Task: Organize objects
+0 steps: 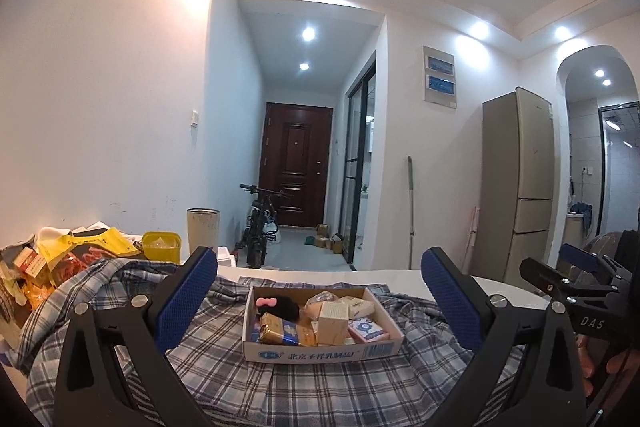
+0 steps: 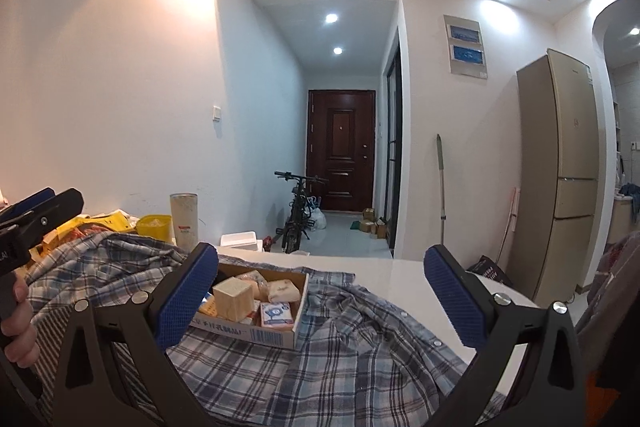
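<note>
The left gripper [image 1: 319, 293] is hovering level above the plaid shirt [image 1: 224, 363], its blue-padded fingers [image 1: 188, 297] spread wide and holding nothing. Between them, in the left wrist view, the cardboard box [image 1: 320, 347] is sitting on the shirt, squarely ahead. The right gripper [image 2: 320, 291] is hanging at about the same height beside the left one, its fingers [image 2: 452, 295] also spread wide and empty; from its camera the box [image 2: 276, 337] is lying off toward the left finger, which is covering the box's near left corner.

The box is holding several small packets: a tan carton [image 1: 334, 323] standing upright in the middle, a gold-wrapped block [image 1: 282, 333] to the left of the carton, a pink and white packet [image 1: 368, 331] to the right of the carton, and something black with a pink bow [image 1: 267, 302] behind the gold block. What the black thing is cannot be made out.

A hand [image 2: 18, 331] is gripping the left gripper's handle at the edge of the right wrist view, mostly cut off. Left of the box, a heap of yellow bags [image 1: 60, 255] is partly buried under the shirt, and a yellow tub [image 1: 161, 246] and a tall cup [image 1: 203, 229] are standing behind the heap. The white surface [image 2: 380, 267] is showing beyond the box.
</note>
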`<state>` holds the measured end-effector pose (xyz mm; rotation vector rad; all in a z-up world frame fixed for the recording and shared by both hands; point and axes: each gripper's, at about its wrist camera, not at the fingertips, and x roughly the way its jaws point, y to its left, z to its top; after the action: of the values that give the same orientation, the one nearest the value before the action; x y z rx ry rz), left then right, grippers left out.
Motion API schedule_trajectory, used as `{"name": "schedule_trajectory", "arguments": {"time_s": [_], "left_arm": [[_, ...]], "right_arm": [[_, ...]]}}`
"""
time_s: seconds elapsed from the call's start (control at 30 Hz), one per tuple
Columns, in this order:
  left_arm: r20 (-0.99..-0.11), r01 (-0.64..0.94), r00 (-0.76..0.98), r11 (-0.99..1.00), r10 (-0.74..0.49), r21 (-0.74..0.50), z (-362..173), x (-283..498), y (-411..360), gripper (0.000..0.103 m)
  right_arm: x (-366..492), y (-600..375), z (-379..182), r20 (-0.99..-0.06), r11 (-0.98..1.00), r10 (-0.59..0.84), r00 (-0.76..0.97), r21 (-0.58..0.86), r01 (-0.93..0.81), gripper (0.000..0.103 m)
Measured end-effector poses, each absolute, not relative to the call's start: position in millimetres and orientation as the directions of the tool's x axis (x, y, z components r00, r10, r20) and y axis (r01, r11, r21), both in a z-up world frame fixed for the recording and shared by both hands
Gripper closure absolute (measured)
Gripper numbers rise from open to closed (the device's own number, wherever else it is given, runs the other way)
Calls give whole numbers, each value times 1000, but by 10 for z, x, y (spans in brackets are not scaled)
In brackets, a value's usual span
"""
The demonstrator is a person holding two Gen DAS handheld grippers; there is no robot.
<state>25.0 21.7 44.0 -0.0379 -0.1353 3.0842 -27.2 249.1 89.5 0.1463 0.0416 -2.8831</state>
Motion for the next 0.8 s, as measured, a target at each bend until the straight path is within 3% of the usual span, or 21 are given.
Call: {"name": "schedule_trajectory", "arguments": {"time_s": [0.23, 0.33, 0.6, 0.8], "left_arm": [[-25, -15, -1000, -997, 17, -69, 130, 167, 207, 0], [-9, 35, -999, -998, -34, -57, 50, 138, 211, 0], [-12, 20, -1000, -1000, -19, -21, -39, 139, 297, 0], [-26, 50, -998, -999, -50, -18, -51, 119, 306, 0]], "right_arm": [[-442, 2734, 606, -114, -977, -204, -972, 78, 196, 0], [-477, 2725, 553, -103, -992, -122, -987, 36, 119, 0], [-487, 2694, 444, -91, -986, -164, -982, 1, 164, 0], [-469, 2432, 398, -115, -983, -111, -987, -132, 126, 0]]}}
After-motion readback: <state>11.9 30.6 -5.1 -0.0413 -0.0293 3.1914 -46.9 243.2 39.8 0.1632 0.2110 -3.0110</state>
